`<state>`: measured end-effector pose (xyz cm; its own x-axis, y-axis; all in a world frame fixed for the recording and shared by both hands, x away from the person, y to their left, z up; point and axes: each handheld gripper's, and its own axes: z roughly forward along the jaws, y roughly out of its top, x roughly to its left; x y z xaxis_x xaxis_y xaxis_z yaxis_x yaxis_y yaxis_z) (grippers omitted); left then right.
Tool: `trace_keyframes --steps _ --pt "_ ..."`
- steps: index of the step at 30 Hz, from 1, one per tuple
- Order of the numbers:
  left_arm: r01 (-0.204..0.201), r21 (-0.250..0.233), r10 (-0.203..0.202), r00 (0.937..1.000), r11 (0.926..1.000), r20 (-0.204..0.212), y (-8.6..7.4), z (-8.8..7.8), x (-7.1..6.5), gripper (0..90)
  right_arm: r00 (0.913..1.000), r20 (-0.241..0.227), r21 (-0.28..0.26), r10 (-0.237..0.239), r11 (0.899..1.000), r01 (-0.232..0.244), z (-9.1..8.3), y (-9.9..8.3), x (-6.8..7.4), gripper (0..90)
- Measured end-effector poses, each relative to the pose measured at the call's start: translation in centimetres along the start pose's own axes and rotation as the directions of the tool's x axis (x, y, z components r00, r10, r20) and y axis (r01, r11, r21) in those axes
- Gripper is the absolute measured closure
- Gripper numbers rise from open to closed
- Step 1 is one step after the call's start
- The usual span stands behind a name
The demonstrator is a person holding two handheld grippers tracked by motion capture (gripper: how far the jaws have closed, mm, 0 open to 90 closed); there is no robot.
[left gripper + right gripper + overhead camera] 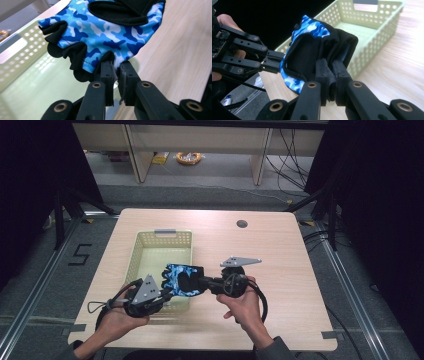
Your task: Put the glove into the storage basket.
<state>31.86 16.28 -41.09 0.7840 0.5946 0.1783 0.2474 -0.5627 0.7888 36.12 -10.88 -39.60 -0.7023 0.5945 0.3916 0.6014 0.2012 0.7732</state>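
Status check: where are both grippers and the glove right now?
Left gripper and right gripper both shut on the blue camo glove. Glove held up over the green basket's near right corner. Nothing in the way.

From my remote station I noted a light wood-grain table (280, 270) with rounded corners and a round cable hole (242, 224) near its far edge; grey tape tabs sat at its near corners; the floor (210, 170) around it was grey, with a metal rail (35, 295) along the left and another (350, 285) along the right; a black mark like a "5" (80, 254) lay on the floor at left; black curtains (380, 180) closed both sides; beyond stood pale wooden furniture legs (134, 155), a yellow-rimmed round object (188, 157) and loose black cables (290, 160); lighting was even from above.
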Motion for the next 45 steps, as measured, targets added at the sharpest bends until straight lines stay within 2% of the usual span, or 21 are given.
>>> trace_keyframes --steps 1,8,9,10,11,12,13,14,15,17,21,27,28,29,30,32,34,40,41,42,45 --pt "0.015 0.001 -0.015 0.9999 0.9999 -0.003 -0.2 -0.2 0.4 82.2 0.9998 -0.004 0.003 -0.020 1.000 0.020 0.4 0.4 0.1 85.1" --pt "0.033 0.030 -0.032 0.9987 0.9990 -0.039 -1.7 -0.8 2.2 82.2 0.9995 -0.004 0.060 -0.033 0.998 0.033 3.4 2.1 0.9 85.1" --pt "0.038 0.036 -0.037 0.9985 0.9986 -0.040 -1.9 -0.9 2.4 82.2 0.9984 0.002 0.062 -0.057 0.996 0.056 3.8 2.3 0.8 85.1" --pt "0.032 0.043 -0.030 0.9988 0.9986 -0.039 -2.1 -1.0 2.7 82.2 0.9996 -0.002 0.076 -0.028 0.997 0.028 4.2 2.3 1.0 85.1" --pt "0.049 0.026 -0.047 0.9980 0.9985 -0.043 -2.4 -0.9 2.7 82.2 0.9997 0.004 0.083 -0.026 0.996 0.026 4.6 2.4 1.0 85.1" --pt "0.056 0.045 -0.054 0.9976 0.9974 -0.043 -2.6 -1.1 2.8 82.2 0.9998 -0.011 0.088 -0.015 0.996 0.016 5.0 2.4 1.0 85.1" --pt "0.042 0.052 -0.040 0.9982 0.9977 -0.044 -2.8 -1.1 3.1 82.2 0.9996 -0.003 0.092 -0.027 0.995 0.027 5.3 2.4 0.8 85.1" --pt "0.057 0.046 -0.055 0.9974 0.9973 -0.047 -3.0 -1.1 3.1 82.2 0.9998 -0.013 0.094 -0.014 0.995 0.015 5.7 2.4 0.8 85.1" --pt "0.046 0.062 -0.043 0.9981 0.9970 -0.044 -3.2 -1.2 3.4 82.2 0.9998 -0.017 0.098 -0.007 0.995 0.009 6.0 2.3 0.8 85.1" --pt "0.065 0.050 -0.063 0.9968 0.9966 -0.050 -3.4 -1.0 3.5 82.1 0.9999 -0.012 0.107 -0.006 0.994 0.007 6.4 2.3 0.8 85.1" --pt "0.067 0.066 -0.064 0.9970 0.9956 -0.043 -3.7 -0.9 3.9 82.1 0.9998 -0.021 0.116 -0.008 0.993 0.010 7.2 2.5 0.8 85.1" --pt "0.080 0.092 -0.077 0.9965 0.9926 -0.033 -4.0 -0.4 4.4 81.9 0.9996 0.027 0.154 -0.012 0.988 0.008 8.2 2.5 0.8 85.1" --pt "0.060 0.112 -0.058 0.9980 0.9918 -0.026 -4.1 -0.5 4.6 81.9 0.9995 0.028 0.161 -0.011 0.987 0.007 8.4 2.5 0.6 85.0" --pt "0.084 0.110 -0.082 0.9964 0.9904 -0.024 -4.2 -0.3 4.6 81.9 0.9996 0.028 0.167 -0.004 0.986 -0.001 8.6 2.4 0.6 85.0" --pt "0.063 0.122 -0.061 0.9980 0.9905 -0.018 -4.3 -0.3 4.8 82.0 0.9995 0.033 0.174 -0.004 0.985 -0.002 8.8 2.4 0.6 85.0" --pt "0.076 0.140 -0.074 0.9971 0.9873 -0.015 -4.5 -0.1 4.8 82.0 0.9993 0.036 0.185 -0.006 0.983 -0.001 9.2 2.3 0.4 84.9" --pt "0.060 0.160 -0.059 0.9982 0.9853 -0.010 -4.7 0.1 4.8 82.1 0.9993 0.037 0.196 0.001 0.981 -0.008 9.7 2.1 0.2 84.9" --pt "0.084 0.176 -0.085 0.9964 0.9809 -0.002 -5.2 0.6 5.3 82.1 0.9989 0.044 0.213 0.015 0.977 -0.024 10.6 1.7 -0.2 84.7" --pt "0.110 0.181 -0.112 0.9937 0.9772 -0.001 -5.3 0.7 5.3 82.1 0.9985 0.049 0.213 0.026 0.976 -0.036 10.8 1.6 -0.2 84.7" --pt "0.091 0.188 -0.093 0.9957 0.9779 -0.001 -5.3 0.7 5.5 82.1 0.9985 0.048 0.219 0.026 0.975 -0.036 11.0 1.6 -0.3 84.6" --pt "0.107 0.189 -0.111 0.9938 0.9761 0.008 -5.3 0.8 5.5 82.3 0.9984 0.048 0.238 0.030 0.970 -0.040 11.4 1.5 -0.5 84.7"
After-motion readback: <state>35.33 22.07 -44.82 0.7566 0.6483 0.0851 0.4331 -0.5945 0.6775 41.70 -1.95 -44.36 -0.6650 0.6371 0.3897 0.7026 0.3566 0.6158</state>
